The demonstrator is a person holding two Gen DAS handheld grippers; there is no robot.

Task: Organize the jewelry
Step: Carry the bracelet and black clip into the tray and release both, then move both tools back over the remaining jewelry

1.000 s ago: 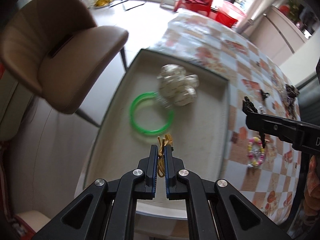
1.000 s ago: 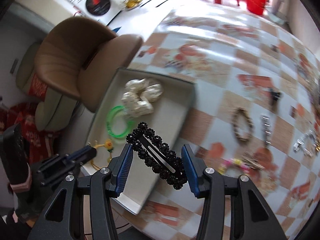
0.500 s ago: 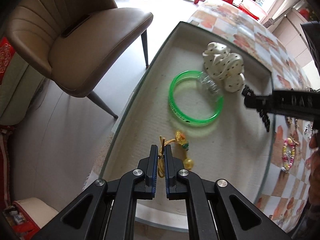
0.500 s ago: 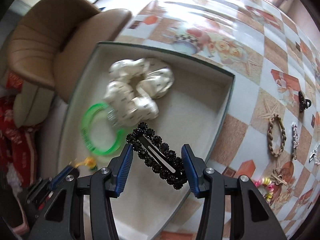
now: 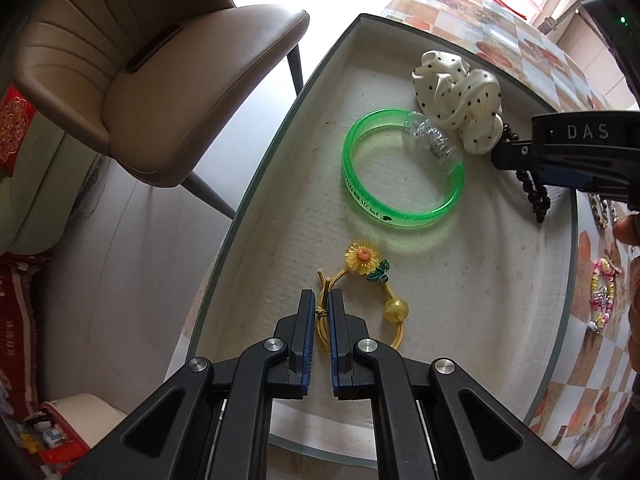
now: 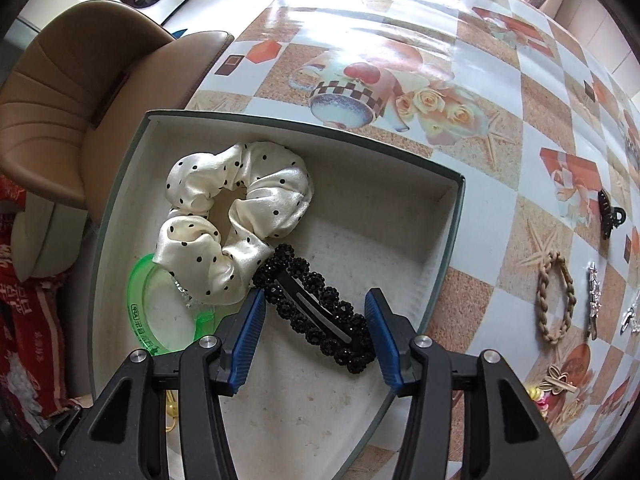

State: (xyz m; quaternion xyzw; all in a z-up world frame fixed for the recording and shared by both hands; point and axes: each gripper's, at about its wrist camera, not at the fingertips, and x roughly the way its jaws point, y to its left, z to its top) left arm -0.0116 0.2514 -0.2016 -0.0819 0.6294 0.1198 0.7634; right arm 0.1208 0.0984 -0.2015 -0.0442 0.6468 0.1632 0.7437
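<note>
My left gripper (image 5: 322, 312) is shut on the yellow cord of a sunflower hair tie (image 5: 366, 264), which lies on the floor of the shallow grey tray (image 5: 256, 184). My right gripper (image 6: 316, 320) is shut on a black beaded hair clip (image 6: 316, 308), held diagonally low over the tray (image 6: 452, 216); the clip also shows in the left wrist view (image 5: 532, 192). In the tray lie a green bangle (image 5: 400, 172) and a cream polka-dot scrunchie (image 6: 236, 216).
A brown chair (image 5: 140, 68) stands beside the tray's left side. On the patterned tablecloth to the right lie a braided tan hair tie (image 6: 556, 300), a black claw clip (image 6: 608, 212), silver clips (image 6: 594, 296) and a colourful bead bracelet (image 5: 602, 292).
Both grippers have come down closer to the tray. The sunflower hair tie now rests on the tray floor. The black clip has moved in next to the scrunchie.
</note>
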